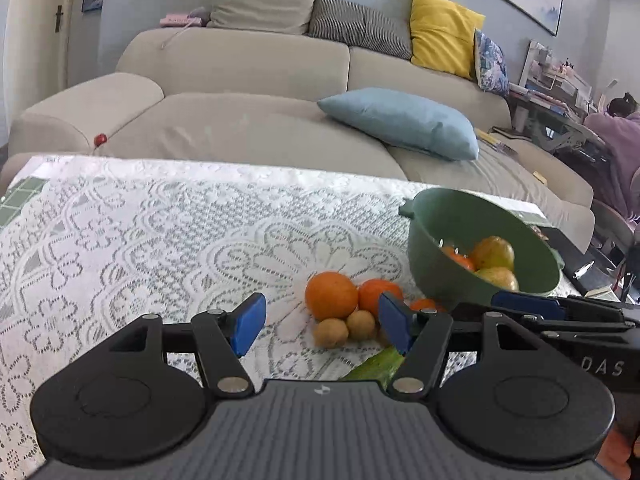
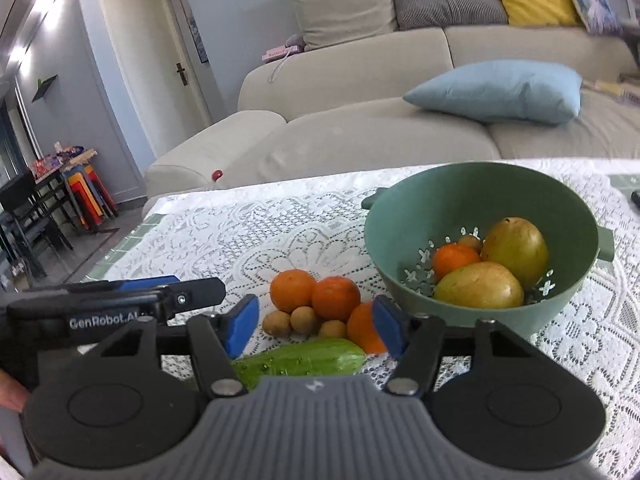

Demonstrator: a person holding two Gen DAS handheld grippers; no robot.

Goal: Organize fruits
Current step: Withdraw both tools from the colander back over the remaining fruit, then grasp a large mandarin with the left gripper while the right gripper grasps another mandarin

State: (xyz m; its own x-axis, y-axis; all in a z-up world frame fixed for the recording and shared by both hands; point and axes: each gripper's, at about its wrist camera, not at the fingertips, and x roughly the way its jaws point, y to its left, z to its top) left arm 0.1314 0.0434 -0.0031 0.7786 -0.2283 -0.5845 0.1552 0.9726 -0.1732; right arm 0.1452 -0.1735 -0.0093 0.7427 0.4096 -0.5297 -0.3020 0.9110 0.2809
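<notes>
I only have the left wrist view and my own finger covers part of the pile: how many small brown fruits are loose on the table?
Observer: Three small brown fruits; the third lies against the rightmost orange, which your finger mostly hides.
Operator: And the green thing under my finger?
Observer: A whole green cucumber, lying crosswise in front of the pile.
Operator: Anything small inside the green colander?
Observer: Yes, one more brown fruit, tucked behind the orange in the colander.
</notes>
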